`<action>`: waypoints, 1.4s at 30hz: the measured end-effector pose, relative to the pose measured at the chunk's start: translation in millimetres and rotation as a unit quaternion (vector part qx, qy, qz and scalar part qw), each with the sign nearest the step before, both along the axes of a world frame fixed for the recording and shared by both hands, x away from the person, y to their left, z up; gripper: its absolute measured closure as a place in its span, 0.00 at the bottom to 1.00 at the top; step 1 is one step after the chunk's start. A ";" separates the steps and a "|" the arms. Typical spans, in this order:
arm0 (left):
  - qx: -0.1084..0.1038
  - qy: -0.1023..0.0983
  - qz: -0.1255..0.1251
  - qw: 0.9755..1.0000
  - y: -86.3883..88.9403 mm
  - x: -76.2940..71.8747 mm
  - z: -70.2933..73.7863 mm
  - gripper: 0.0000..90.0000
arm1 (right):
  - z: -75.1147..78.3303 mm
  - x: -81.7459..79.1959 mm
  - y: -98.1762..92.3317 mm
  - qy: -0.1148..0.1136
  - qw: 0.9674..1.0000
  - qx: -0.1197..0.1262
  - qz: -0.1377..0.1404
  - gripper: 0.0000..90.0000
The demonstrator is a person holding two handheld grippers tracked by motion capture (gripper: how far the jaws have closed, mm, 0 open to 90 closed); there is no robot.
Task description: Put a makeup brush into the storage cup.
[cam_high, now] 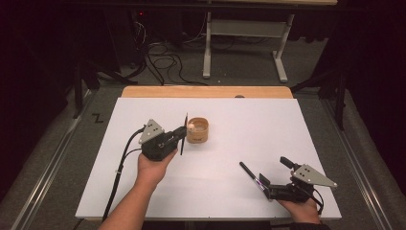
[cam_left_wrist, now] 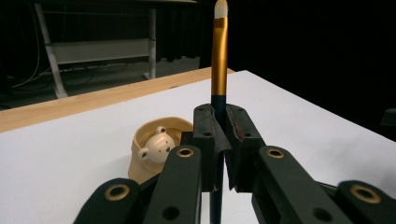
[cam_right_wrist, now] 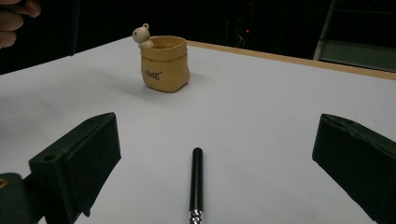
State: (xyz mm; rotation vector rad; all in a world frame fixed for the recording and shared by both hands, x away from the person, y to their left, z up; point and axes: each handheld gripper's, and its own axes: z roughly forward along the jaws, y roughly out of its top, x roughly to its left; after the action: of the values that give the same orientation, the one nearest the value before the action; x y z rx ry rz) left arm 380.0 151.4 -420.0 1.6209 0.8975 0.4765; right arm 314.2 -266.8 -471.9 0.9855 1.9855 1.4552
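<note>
High view: left tongs (cam_high: 181, 136) are closed on a thin brush (cam_high: 185, 133), held upright w/ the tip up, just beside the small tan pot (cam_high: 197, 131) that stands near the middle of the white desk (cam_high: 249, 120). Left gripper view shows the same grip closer: both pads press on the dark handle of the brush, its gold ferrule and pale tip rise above the tongs, and the pot w/ a little bear figure (cam_left_wrist: 155, 147) at its rim sits just behind, at left. Right tongs (cam_high: 268, 179) rest low at the near right part of the desk, jaws wide apart and gripping nothing. Between them lies a black pen (cam_right_wrist: 196, 179) flat on the desk, not touched by either pad, pointing approx. toward the pot, which is well apart from it.
</note>
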 end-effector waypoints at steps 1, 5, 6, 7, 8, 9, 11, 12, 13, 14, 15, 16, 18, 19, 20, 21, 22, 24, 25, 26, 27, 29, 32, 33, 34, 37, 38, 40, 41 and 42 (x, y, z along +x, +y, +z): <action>-0.002 0.001 0.000 1.000 -1.7 1.7 0.9 0.93 | 0.0 0.1 0.0 0.000 1.000 0.000 0.000 0.02; -0.004 -0.001 -0.001 1.000 -8.0 9.2 4.2 0.93 | 0.2 0.0 -0.5 0.000 1.000 0.002 0.000 0.02; -0.004 -0.001 -0.001 1.000 -9.9 11.0 5.0 0.93 | 0.4 -0.2 -0.8 -0.002 1.000 0.003 -0.001 0.02; -0.003 -0.001 -0.001 1.000 -12.0 12.8 5.8 0.93 | 0.4 -0.2 -0.8 -0.002 1.000 0.003 -0.001 0.02; -0.004 -0.002 -0.002 1.000 -14.0 14.7 6.5 0.93 | 0.5 -0.5 -0.8 -0.001 1.000 0.003 -0.002 0.02; -0.002 -0.002 -0.003 1.000 -16.2 16.7 7.2 0.93 | 0.4 -0.4 -1.0 -0.001 1.000 0.004 -0.001 0.02; 0.002 -0.003 -0.004 1.000 -20.5 20.5 8.7 0.93 | 0.2 -0.2 -1.2 -0.001 1.000 0.004 -0.001 0.02; 0.004 -0.003 -0.004 1.000 -22.5 22.1 9.5 0.93 | 0.1 -0.1 -1.2 -0.001 1.000 0.003 -0.001 0.02; 0.004 -0.003 -0.004 1.000 -24.3 23.9 10.2 0.93 | 0.1 0.1 -1.1 -0.001 1.000 0.003 -0.001 0.02; 0.005 -0.004 -0.004 1.000 -25.9 25.8 10.8 0.93 | 0.2 0.0 -1.1 -0.001 1.000 0.004 -0.001 0.02; 0.004 -0.004 -0.004 1.000 -27.2 27.2 11.3 0.93 | 0.2 0.0 -1.1 -0.001 1.000 0.004 -0.001 0.02; 0.004 -0.003 -0.002 1.000 -28.5 29.2 12.0 0.93 | 0.2 0.1 -1.2 -0.002 1.000 0.004 -0.001 0.02; 0.003 -0.003 0.001 1.000 -31.4 33.6 13.7 0.93 | 0.3 -0.1 -1.1 -0.002 1.000 0.005 -0.001 0.02; 0.003 -0.003 0.002 1.000 -32.7 35.3 14.7 0.93 | 0.4 -0.1 -1.2 -0.002 1.000 0.005 -0.001 0.02; 0.003 -0.004 0.002 1.000 -34.2 36.8 15.9 0.93 | 0.5 -0.1 -1.2 -0.002 1.000 0.005 -0.001 0.02; 0.005 -0.006 0.001 1.000 -36.0 38.0 17.1 0.93 | 0.6 -0.1 -1.1 -0.002 1.000 0.005 -0.001 0.02; 0.008 -0.008 0.000 1.000 -37.6 39.3 18.5 0.93 | 0.5 -0.1 -1.1 -0.002 1.000 0.006 -0.001 0.02; 0.011 -0.012 0.001 1.000 -40.4 42.1 21.1 0.93 | 0.3 -0.1 -0.9 -0.001 1.000 0.006 -0.001 0.02; 0.013 -0.014 0.002 1.000 -41.3 43.6 22.2 0.93 | 0.2 -0.1 -0.9 -0.001 1.000 0.006 0.000 0.02; 0.013 -0.015 0.003 1.000 -42.1 45.2 23.2 0.93 | 0.1 -0.1 -0.8 0.000 1.000 0.006 0.000 0.02; 0.011 -0.016 0.005 1.000 -42.8 46.8 24.1 0.93 | 0.1 -0.1 -0.8 0.000 1.000 0.007 0.000 0.02; 0.011 -0.018 0.007 1.000 -43.9 49.5 25.7 0.93 | 0.2 0.0 -1.0 -0.001 1.000 0.007 0.000 0.02; 0.010 -0.021 0.010 1.000 -46.7 54.0 28.1 0.93 | 0.1 0.1 -1.2 -0.001 1.000 0.007 -0.001 0.02; 0.011 -0.022 0.011 1.000 -47.7 55.1 28.9 0.93 | 0.1 0.3 -1.4 -0.002 1.000 0.007 -0.001 0.02; 0.011 -0.025 0.010 1.000 -49.8 57.4 30.2 0.93 | 0.1 0.3 -1.5 -0.001 1.000 0.008 -0.001 0.02; 0.012 -0.027 0.009 1.000 -51.6 59.7 31.7 0.93 | 0.3 0.3 -1.5 -0.003 1.000 0.008 -0.001 0.01; 0.013 -0.029 0.010 0.999 -52.2 60.5 32.2 0.93 | 0.3 0.3 -1.5 -0.003 1.000 0.008 -0.001 0.01; 0.011 -0.031 0.011 0.999 -54.3 62.8 34.2 0.93 | 0.6 0.3 -1.5 -0.004 1.000 0.009 -0.001 0.01; 0.012 -0.033 0.011 0.999 -55.6 63.7 35.0 0.93 | 0.7 0.3 -1.4 -0.005 1.000 0.009 0.000 0.01; 0.014 -0.036 0.012 0.999 -56.9 64.5 35.8 0.93 | 0.8 0.1 -1.3 -0.005 1.000 0.010 0.001 0.01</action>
State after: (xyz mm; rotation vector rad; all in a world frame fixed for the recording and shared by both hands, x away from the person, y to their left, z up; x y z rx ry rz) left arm 444.4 94.5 -384.1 1.6099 0.8609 0.5620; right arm 314.3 -268.1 -471.1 0.9840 1.9683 1.4807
